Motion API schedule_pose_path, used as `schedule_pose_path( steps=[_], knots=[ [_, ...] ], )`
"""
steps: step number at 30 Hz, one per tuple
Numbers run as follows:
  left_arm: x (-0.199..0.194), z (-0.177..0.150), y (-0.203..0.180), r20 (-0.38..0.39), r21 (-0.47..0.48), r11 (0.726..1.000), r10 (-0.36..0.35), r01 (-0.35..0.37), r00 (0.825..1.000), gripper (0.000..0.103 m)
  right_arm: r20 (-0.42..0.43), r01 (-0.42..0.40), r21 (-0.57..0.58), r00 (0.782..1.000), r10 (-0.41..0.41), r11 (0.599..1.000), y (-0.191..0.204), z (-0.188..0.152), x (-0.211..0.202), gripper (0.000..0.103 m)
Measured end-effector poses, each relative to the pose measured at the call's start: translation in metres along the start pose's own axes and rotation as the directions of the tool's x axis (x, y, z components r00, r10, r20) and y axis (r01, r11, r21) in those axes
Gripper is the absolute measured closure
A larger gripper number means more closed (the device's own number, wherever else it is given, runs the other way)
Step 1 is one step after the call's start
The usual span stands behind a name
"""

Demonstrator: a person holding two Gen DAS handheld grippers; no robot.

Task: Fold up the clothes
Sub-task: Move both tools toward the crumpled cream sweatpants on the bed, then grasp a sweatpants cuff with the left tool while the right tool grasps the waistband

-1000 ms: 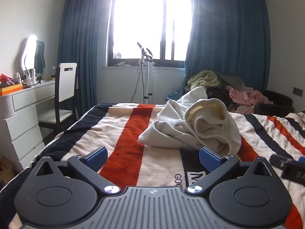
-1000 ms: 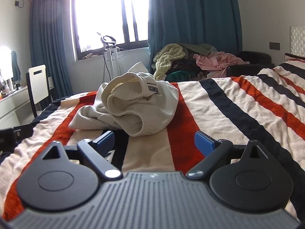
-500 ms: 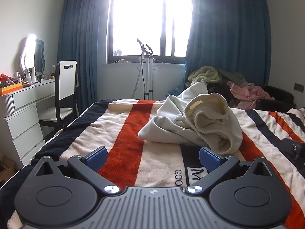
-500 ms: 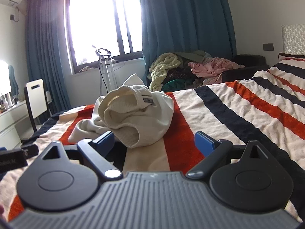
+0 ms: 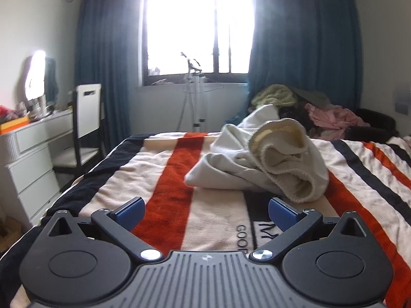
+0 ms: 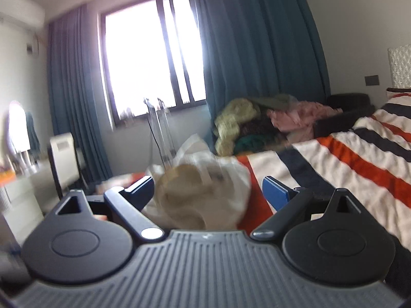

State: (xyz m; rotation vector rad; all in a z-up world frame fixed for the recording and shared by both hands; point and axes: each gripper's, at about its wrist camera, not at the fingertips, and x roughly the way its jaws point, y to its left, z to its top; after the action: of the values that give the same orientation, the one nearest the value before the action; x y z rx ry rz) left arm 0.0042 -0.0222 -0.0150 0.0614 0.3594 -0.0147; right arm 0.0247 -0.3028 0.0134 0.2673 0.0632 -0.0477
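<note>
A crumpled cream sweatshirt (image 5: pixel 259 165) lies in a heap on the striped blanket (image 5: pixel 164 192) of the bed. My left gripper (image 5: pixel 205 211) is open and empty, low over the blanket, a short way in front of the garment. In the right wrist view, which is blurred, the sweatshirt (image 6: pixel 205 195) lies between and just beyond the wide-open fingers of my right gripper (image 6: pixel 209 191). Whether they touch the cloth is unclear.
A pile of other clothes (image 5: pixel 316 107) lies on a dark seat past the bed. A white dresser (image 5: pixel 28 159) and a chair (image 5: pixel 84 128) stand at the left. A garment steamer stand (image 5: pixel 195 97) is by the window.
My right gripper has moved forward and tilted up, so the sweatshirt now sits between its fingers. My left gripper has shifted slightly; the right gripper is no longer visible at its right edge.
</note>
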Motion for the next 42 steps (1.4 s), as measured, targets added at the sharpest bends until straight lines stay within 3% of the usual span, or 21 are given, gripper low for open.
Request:
schedule_pose_path(
  steps=[2, 4, 10, 16, 22, 27, 29, 33, 34, 36, 37, 38, 40, 42],
  knots=[
    [-0.002, -0.003, -0.009, 0.015, 0.054, 0.998, -0.021, 0.02, 1.0, 0.0, 0.093, 0.007, 0.05, 0.996, -0.011, 0.999, -0.005, 0.02, -0.005, 0.01],
    [-0.001, -0.007, -0.019, 0.017, 0.108, 0.994, -0.024, 0.022, 1.0, 0.0, 0.108, 0.023, 0.079, 0.994, -0.031, 0.997, -0.013, 0.035, -0.001, 0.01],
    [0.032, -0.009, -0.041, -0.032, 0.177, 0.983, -0.051, 0.055, 0.998, 0.0, -0.024, 0.12, -0.01, 0.992, -0.12, 0.993, -0.034, 0.019, 0.025, 0.01],
    [0.095, 0.009, -0.07, -0.02, 0.283, 0.951, -0.124, 0.124, 0.992, 0.0, -0.114, 0.168, 0.032, 0.98, -0.163, 0.985, -0.055, -0.009, 0.044, 0.01],
    [0.177, 0.031, -0.138, 0.039, 0.542, 0.835, -0.138, 0.095, 0.99, 0.0, -0.178, 0.187, 0.025, 0.968, -0.179, 0.982, -0.059, -0.025, 0.06, 0.01],
    [0.246, 0.054, -0.188, 0.07, 0.622, 0.78, -0.138, 0.064, 0.988, 0.0, -0.159, 0.214, 0.062, 0.966, -0.202, 0.975, -0.08, -0.027, 0.069, 0.011],
    [0.273, 0.061, -0.208, 0.097, 0.661, 0.75, -0.098, 0.009, 0.99, 0.0, -0.147, 0.26, 0.064, 0.957, -0.249, 0.963, -0.091, -0.031, 0.076, 0.01],
    [0.32, 0.065, -0.239, 0.102, 0.759, 0.646, 0.004, -0.081, 0.995, 0.004, -0.157, 0.326, 0.047, 0.936, -0.316, 0.944, -0.102, -0.045, 0.094, 0.01],
    [0.329, 0.067, -0.243, 0.079, 0.765, 0.64, 0.008, -0.065, 0.997, 0.014, -0.168, 0.33, 0.042, 0.933, -0.319, 0.943, -0.104, -0.049, 0.099, 0.011],
    [0.34, 0.075, -0.246, 0.059, 0.758, 0.651, 0.01, -0.052, 0.998, 0.03, -0.19, 0.331, 0.031, 0.928, -0.32, 0.943, -0.105, -0.056, 0.108, 0.01],
    [0.342, 0.082, -0.247, 0.051, 0.745, 0.666, 0.009, -0.044, 0.999, 0.044, -0.197, 0.331, 0.03, 0.927, -0.32, 0.943, -0.106, -0.058, 0.11, 0.011],
    [0.344, 0.091, -0.247, 0.041, 0.726, 0.687, 0.006, -0.033, 0.999, 0.06, -0.202, 0.332, 0.031, 0.926, -0.319, 0.943, -0.106, -0.06, 0.111, 0.011],
    [0.338, 0.114, -0.245, 0.011, 0.674, 0.738, 0.0, -0.008, 1.0, 0.078, -0.197, 0.337, 0.035, 0.925, -0.324, 0.941, -0.108, -0.062, 0.112, 0.011],
    [0.324, 0.141, -0.241, -0.004, 0.623, 0.782, -0.014, 0.013, 1.0, 0.084, -0.171, 0.361, 0.037, 0.921, -0.35, 0.932, -0.109, -0.064, 0.111, 0.01]
  ],
)
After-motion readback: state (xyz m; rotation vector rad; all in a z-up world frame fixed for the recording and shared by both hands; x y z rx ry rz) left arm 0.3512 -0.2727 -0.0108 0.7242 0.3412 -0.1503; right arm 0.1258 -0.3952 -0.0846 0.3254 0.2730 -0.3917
